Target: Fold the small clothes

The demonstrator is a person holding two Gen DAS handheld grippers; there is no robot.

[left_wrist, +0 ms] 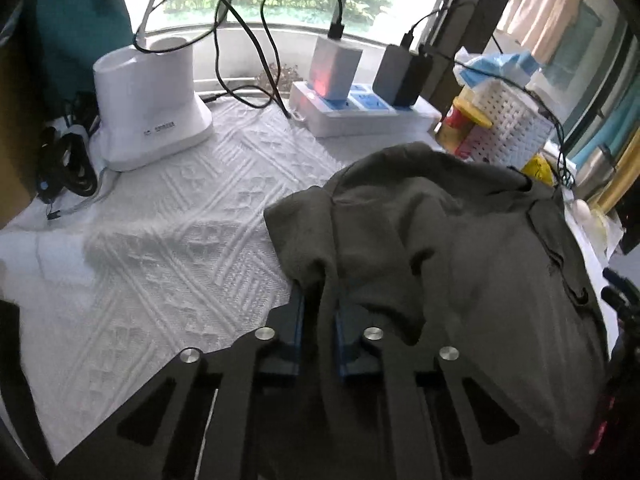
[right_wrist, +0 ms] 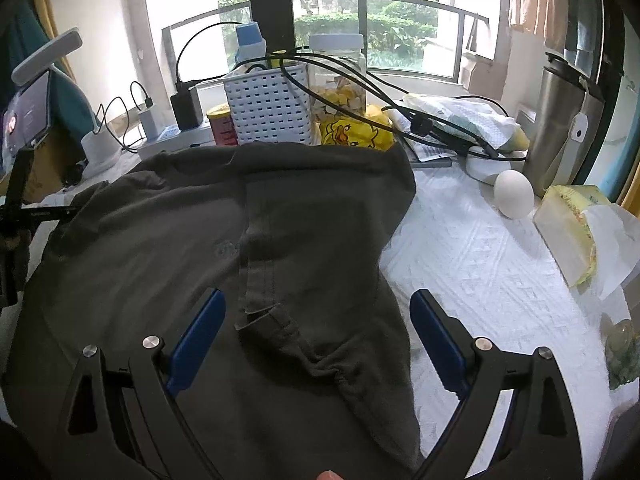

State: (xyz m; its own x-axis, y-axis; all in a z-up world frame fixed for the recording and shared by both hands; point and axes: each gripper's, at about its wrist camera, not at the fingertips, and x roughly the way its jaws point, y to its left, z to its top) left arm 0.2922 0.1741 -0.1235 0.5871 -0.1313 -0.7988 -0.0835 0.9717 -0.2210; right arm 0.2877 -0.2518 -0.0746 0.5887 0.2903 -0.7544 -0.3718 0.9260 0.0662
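A dark grey-green garment (left_wrist: 460,248) lies on a white textured cloth (left_wrist: 180,220) over the table. My left gripper (left_wrist: 320,300) is shut on a fold of the garment's left edge, lifted slightly off the cloth. In the right wrist view the same garment (right_wrist: 200,232) spreads wide, with a seamed hem or collar strip (right_wrist: 260,280) down its middle. My right gripper (right_wrist: 316,304) is open, its blue fingers (right_wrist: 196,340) spread on either side of that strip, just above the fabric. The left gripper also shows at the left edge of the right wrist view (right_wrist: 16,216).
At the back stand a white appliance (left_wrist: 148,100), a power strip with chargers (left_wrist: 360,112), a white basket (right_wrist: 268,112), a jar (right_wrist: 340,80) and cables. On the right are an egg (right_wrist: 514,194), a tissue pack (right_wrist: 576,232) and a steel flask (right_wrist: 560,128).
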